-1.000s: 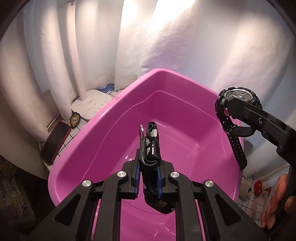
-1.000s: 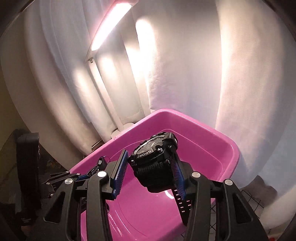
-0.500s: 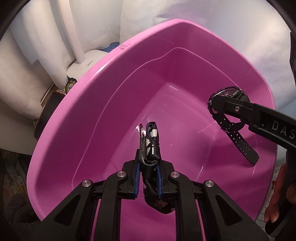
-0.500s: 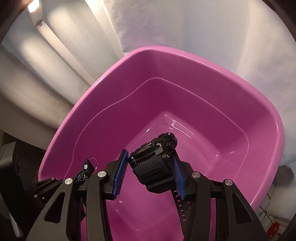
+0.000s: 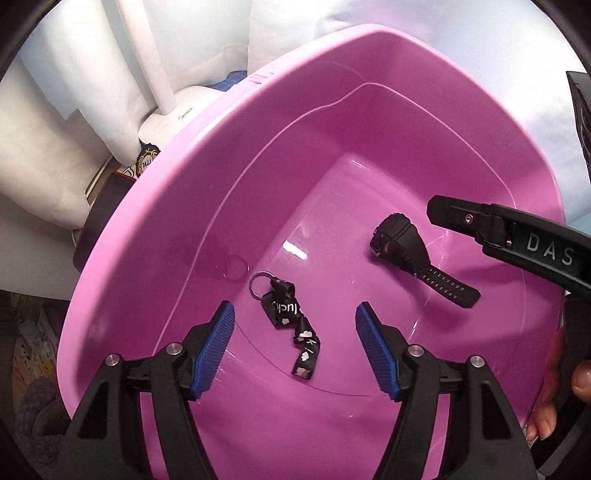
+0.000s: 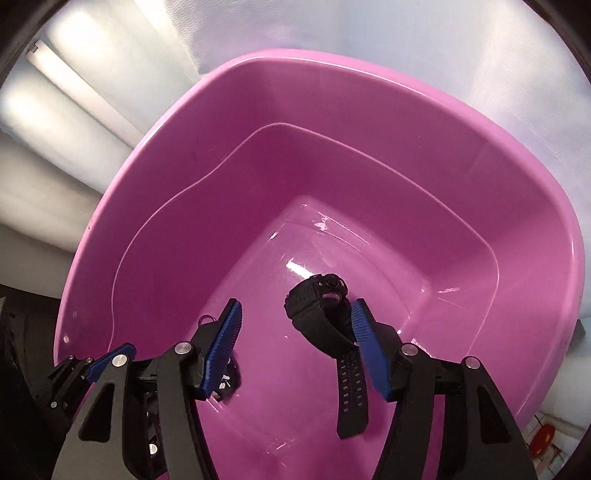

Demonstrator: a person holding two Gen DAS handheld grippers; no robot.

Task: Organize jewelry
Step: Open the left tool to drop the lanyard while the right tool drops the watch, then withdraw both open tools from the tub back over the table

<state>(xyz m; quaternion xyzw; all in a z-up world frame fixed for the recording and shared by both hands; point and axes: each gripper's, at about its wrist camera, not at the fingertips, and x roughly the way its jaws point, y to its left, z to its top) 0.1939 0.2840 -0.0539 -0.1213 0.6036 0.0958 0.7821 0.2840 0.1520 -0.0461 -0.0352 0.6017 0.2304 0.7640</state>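
A pink plastic tub [image 5: 207, 155] fills both views. A black strap keychain with white print and a metal ring [image 5: 288, 314] lies on the tub floor, between and beyond the blue pads of my open left gripper [image 5: 294, 338]. A black sport watch [image 5: 406, 254] lies on the tub floor to the right; in the right wrist view the watch [image 6: 325, 314] sits just ahead of my open right gripper [image 6: 295, 339], close to its right pad. The right gripper's black finger [image 5: 517, 240] shows above the watch in the left wrist view.
A white lamp base [image 5: 173, 118] and a dark phone [image 5: 96, 229] sit left of the tub. White curtains [image 6: 369, 26] hang behind it [image 6: 258, 74]. A person's fingers [image 5: 554, 387] hold the right gripper at the right edge.
Both grippers moved down over the tub and opened. The keychain dropped from the left gripper and the watch from the right gripper; both now lie on the tub floor.
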